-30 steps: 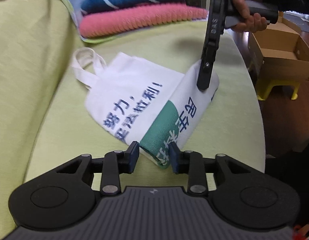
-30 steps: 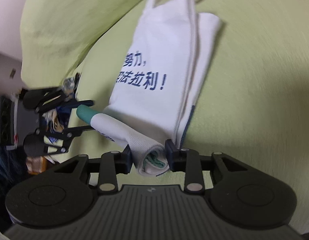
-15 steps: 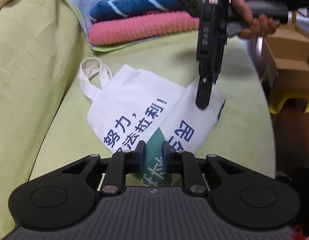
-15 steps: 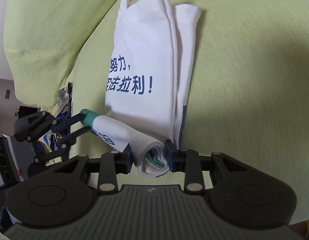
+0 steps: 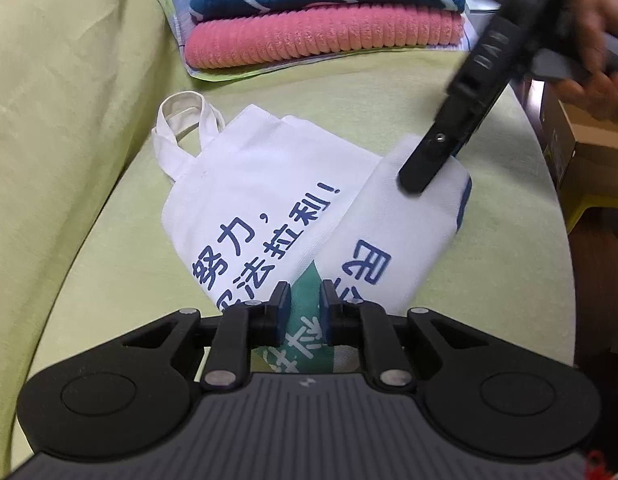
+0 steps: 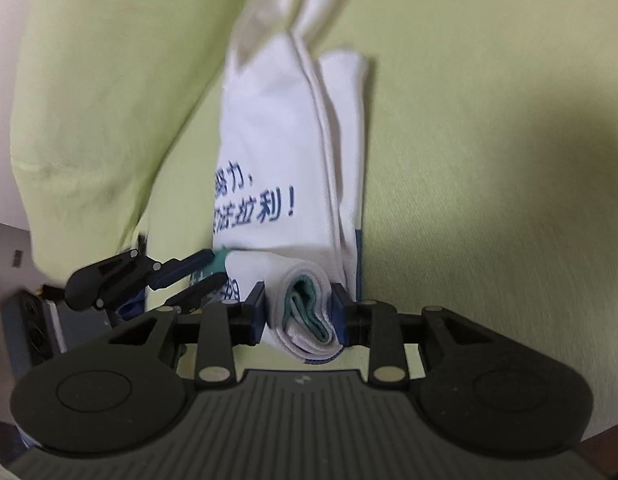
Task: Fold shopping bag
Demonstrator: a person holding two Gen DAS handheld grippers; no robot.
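The white bag [image 5: 269, 184] lies on a green sofa [image 5: 69, 120], its rolled bottom end held by both grippers. The right gripper [image 6: 299, 306] clamps one end of the roll; the left gripper [image 5: 301, 306] is closing on the other, green-printed end between its jaws. The bag's long axis runs away from the roll, handles [image 5: 181, 128] pointing toward the sofa's back.

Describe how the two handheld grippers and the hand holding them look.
Both grippers are matte black: the left gripper and right gripper have ribbed grey bases, round side discs, silver pivot pins and blue finger pads. The right one shows white lettering and a grey handle; the hand looks bare.
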